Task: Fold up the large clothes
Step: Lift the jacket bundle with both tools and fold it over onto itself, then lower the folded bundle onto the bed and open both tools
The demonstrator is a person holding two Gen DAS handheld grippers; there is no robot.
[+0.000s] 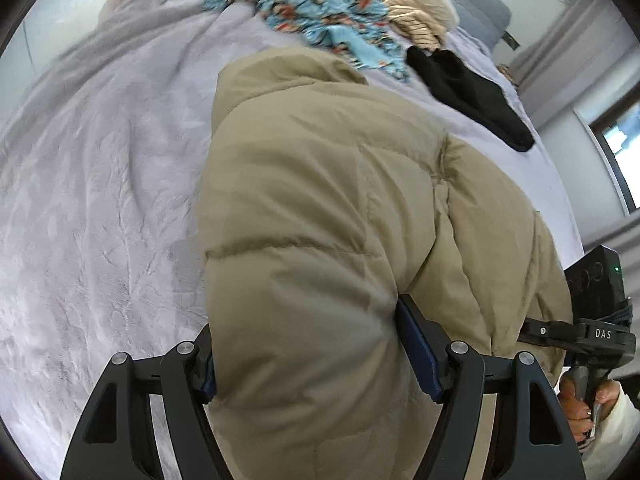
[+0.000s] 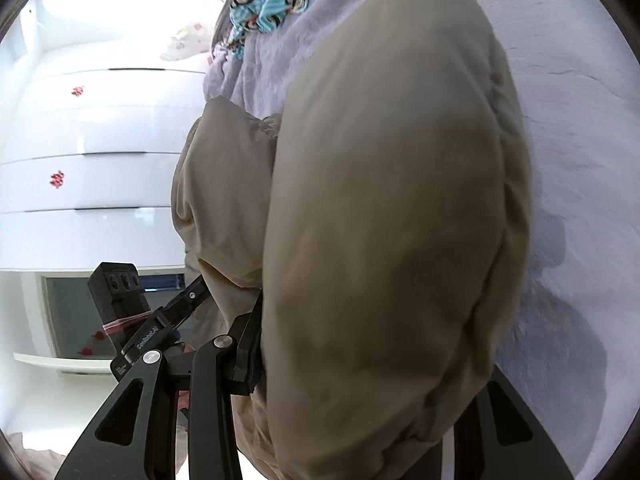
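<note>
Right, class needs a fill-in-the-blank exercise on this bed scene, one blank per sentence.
1. Both grippers, the left gripper and the right gripper, are clamped on a puffy ____ jacket.
2. The jacket lies on a pale ____ blanket.
3. Beyond the jacket lies a small ____ garment.

Missing words: beige; lilac; black

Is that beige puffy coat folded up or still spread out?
Bunched, not neatly folded: the coat bulges between both tongs, left and right, above the bed.

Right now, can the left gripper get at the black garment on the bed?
Probably not. The left gripper has its jaws closed around the beige puffer jacket, whose bulk lies between it and the black garment.
</note>
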